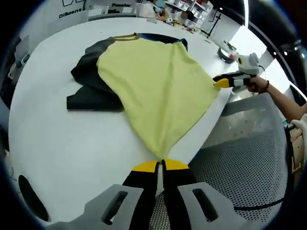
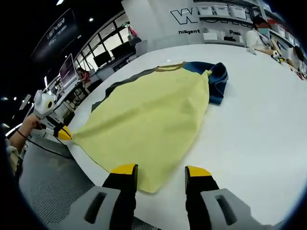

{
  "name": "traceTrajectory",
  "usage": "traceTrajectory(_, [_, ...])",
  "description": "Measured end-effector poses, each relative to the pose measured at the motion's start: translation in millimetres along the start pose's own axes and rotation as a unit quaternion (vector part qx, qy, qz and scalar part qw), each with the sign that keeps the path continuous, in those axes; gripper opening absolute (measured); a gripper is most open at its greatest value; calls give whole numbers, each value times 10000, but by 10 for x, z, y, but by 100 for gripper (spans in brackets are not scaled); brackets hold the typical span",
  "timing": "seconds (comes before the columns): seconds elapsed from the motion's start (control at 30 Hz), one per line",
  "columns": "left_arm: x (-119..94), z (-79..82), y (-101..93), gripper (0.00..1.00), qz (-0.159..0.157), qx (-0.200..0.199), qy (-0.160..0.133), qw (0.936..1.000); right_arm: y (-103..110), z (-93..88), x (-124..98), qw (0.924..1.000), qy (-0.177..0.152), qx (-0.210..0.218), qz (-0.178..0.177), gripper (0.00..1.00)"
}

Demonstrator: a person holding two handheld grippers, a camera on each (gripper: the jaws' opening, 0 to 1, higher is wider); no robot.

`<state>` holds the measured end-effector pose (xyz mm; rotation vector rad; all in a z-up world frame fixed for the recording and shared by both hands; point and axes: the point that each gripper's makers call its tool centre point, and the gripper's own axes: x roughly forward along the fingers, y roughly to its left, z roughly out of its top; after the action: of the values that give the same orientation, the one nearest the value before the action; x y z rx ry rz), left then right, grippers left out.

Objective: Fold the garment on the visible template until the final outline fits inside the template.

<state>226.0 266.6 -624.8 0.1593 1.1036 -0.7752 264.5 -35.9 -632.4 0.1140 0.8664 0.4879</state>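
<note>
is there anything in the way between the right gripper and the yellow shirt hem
Nothing visible stands in the way. The right gripper has its jaws open with the hem corner of the yellow shirt lying between them on the white table. The left gripper is shut on another hem corner.

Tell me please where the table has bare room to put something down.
Bare white table lies right of the yellow garment in the right gripper view, past its blue sleeve. In the left gripper view, another patch lies below the dark sleeve. The near edge is crowded with both hand-held grippers.
</note>
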Motion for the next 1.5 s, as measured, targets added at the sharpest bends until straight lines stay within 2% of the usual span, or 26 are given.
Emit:
traceTrajectory(0.07, [-3, -12, 10, 3, 59, 0, 28, 10000, 1, -16, 0, 10000, 49, -8, -13, 30])
traceTrajectory(0.2, [-72, 67, 46, 8, 155, 66, -201, 9997, 37, -48, 9, 9999, 110, 2, -2, 19])
traceTrajectory(0.23, [-103, 124, 47, 14, 178, 154, -348, 9991, 57, -60, 12, 9999, 127, -89, -3, 15])
traceTrajectory(0.3, [-140, 167, 44, 20, 216, 282, -439, 9984, 78, -61, 6, 9994, 127, -320, -29, 8])
traceTrajectory(0.37, [-138, 203, 80, 19, 311, 426, -547, 9971, 68, -7, -22, 9976, 49, -683, -123, 0])
traceTrajectory(0.4, [-133, 196, 90, 18, 344, 435, -534, 9970, 81, 22, -53, 9958, 61, -896, -152, 0])
traceTrajectory(0.47, [-135, 191, 110, 18, 401, 368, -531, 9971, 107, 54, -96, 9945, 113, -1025, -193, 0])
traceTrajectory(0.53, [-150, 208, 106, 17, 419, 383, -613, 9965, 115, 165, -153, 9896, 38, -1404, -309, 0])
traceTrajectory(0.67, [-193, 275, 58, 17, 328, 382, -840, 9952, 232, 325, -196, 9846, -10, -1710, -361, 0])
traceTrajectory(0.7, [-201, 285, 39, 17, 318, 368, -861, 9951, 294, 376, -181, 9776, 62, -2073, -345, 0])
traceTrajectory(0.73, [-202, 299, 39, 17, 331, 353, -902, 9947, 307, 389, -174, 9755, 83, -2169, -362, 0])
traceTrajectory(0.77, [-202, 301, 37, 16, 339, 352, -901, 9947, 350, 422, -148, 9679, 153, -2480, -391, 0])
traceTrajectory(0.8, [-202, 300, 37, 16, 340, 355, -898, 9947, 414, 438, -123, 9654, 177, -2582, -310, 0])
traceTrajectory(0.93, [-198, 305, 36, 14, 354, 333, -908, 9947, 609, 532, 58, 9658, 107, -2589, -4, 0])
traceTrajectory(1.0, [-204, 323, 29, 12, 349, 385, -943, 9942, 603, 492, 166, 9608, 444, -2738, -17, 0])
traceTrajectory(1.03, [-210, 331, 26, 12, 355, 399, -967, 9939, 637, 507, 243, 9606, 462, -2742, 23, 0])
traceTrajectory(1.2, [-219, 384, 17, 11, 320, 340, -1095, 9929, 815, 461, 491, 9690, 486, -2389, 408, 0])
traceTrajectory(1.27, [-225, 414, 0, 11, 293, 378, -1155, 9922, 874, 446, 556, 9694, 401, -2348, 589, 2])
traceTrajectory(1.3, [-220, 418, -5, 11, 272, 379, -1149, 9923, 914, 436, 583, 9725, 361, -2186, 717, 4])
traceTrajectory(1.33, [-219, 422, -10, 11, 265, 399, -1152, 9922, 961, 404, 616, 9788, 310, -1815, 892, 6])
traceTrajectory(1.4, [-212, 424, -4, 12, 293, 408, -1142, 9922, 961, 309, 649, 9823, 436, -1495, 1044, 12])
traceTrajectory(1.47, [-208, 420, 5, 12, 305, 358, -1130, 9925, 928, 266, 646, 9793, 448, -1702, 997, 17])
traceTrajectory(1.5, [-212, 423, 7, 11, 300, 354, -1145, 9923, 913, 218, 601, 9762, 568, -1862, 954, 18])
